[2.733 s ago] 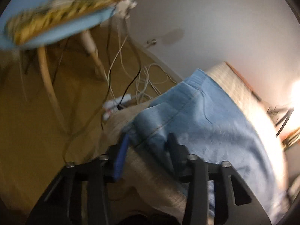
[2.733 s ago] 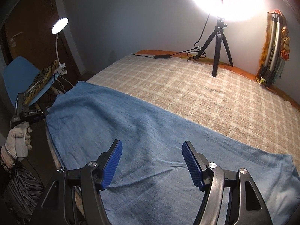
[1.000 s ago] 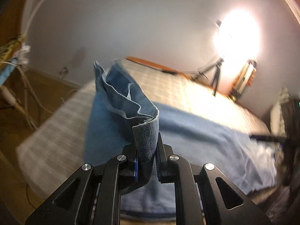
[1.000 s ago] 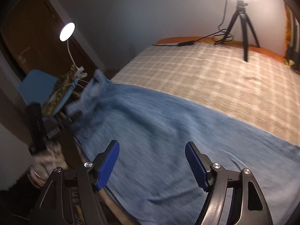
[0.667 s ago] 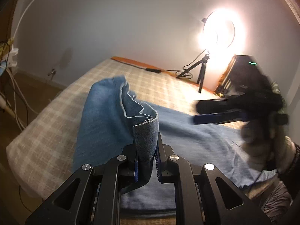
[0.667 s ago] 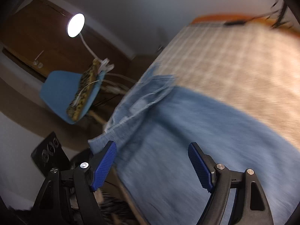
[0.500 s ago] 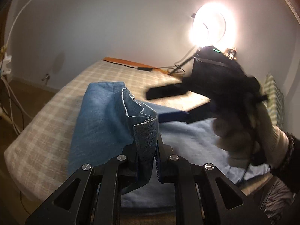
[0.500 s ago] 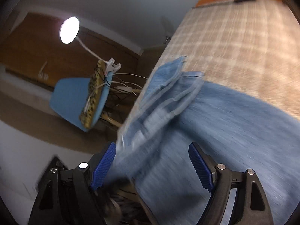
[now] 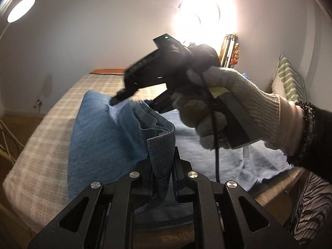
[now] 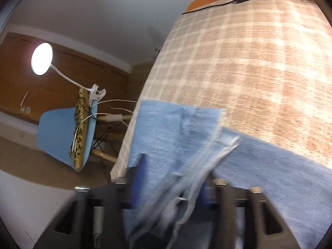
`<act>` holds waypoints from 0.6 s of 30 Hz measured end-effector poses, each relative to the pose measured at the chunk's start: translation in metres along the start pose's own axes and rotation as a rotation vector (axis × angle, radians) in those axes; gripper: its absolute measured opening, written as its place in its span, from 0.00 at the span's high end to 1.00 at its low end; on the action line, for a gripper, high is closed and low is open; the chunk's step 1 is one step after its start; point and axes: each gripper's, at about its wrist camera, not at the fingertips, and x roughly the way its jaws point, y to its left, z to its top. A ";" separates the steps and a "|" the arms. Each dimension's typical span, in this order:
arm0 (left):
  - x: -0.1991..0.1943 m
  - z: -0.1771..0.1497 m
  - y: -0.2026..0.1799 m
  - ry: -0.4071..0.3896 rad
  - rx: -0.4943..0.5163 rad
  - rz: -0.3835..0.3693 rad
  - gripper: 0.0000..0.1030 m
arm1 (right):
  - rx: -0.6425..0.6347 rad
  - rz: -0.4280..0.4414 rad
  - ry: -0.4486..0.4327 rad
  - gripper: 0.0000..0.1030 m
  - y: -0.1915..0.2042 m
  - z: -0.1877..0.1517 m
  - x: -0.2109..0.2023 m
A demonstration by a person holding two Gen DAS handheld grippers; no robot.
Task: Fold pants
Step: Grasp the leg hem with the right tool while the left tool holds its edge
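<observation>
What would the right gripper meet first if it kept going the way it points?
Most likely the lifted denim of the pants: the right gripper has just been closing with it between its fingers. Blur hides contact.

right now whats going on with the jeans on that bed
A person with a gripper in each hand is folding the pants on the bed. The left gripper is shut on a lifted edge of the denim. The right gripper, in a gloved hand, has reached the same raised end; its jaws have just been closing with folds of denim between them, though blur hides whether they grip yet.
</observation>
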 end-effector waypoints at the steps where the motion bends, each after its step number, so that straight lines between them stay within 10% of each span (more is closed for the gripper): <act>1: -0.002 0.000 -0.004 0.001 -0.004 -0.006 0.89 | -0.007 -0.005 -0.009 0.77 -0.003 -0.002 -0.005; 5: -0.002 0.004 -0.008 -0.005 -0.002 -0.028 0.89 | -0.063 -0.081 -0.062 0.93 -0.002 -0.008 -0.028; 18: 0.011 0.007 -0.067 0.020 0.102 -0.137 0.89 | -0.187 -0.298 -0.216 0.95 -0.004 -0.033 -0.120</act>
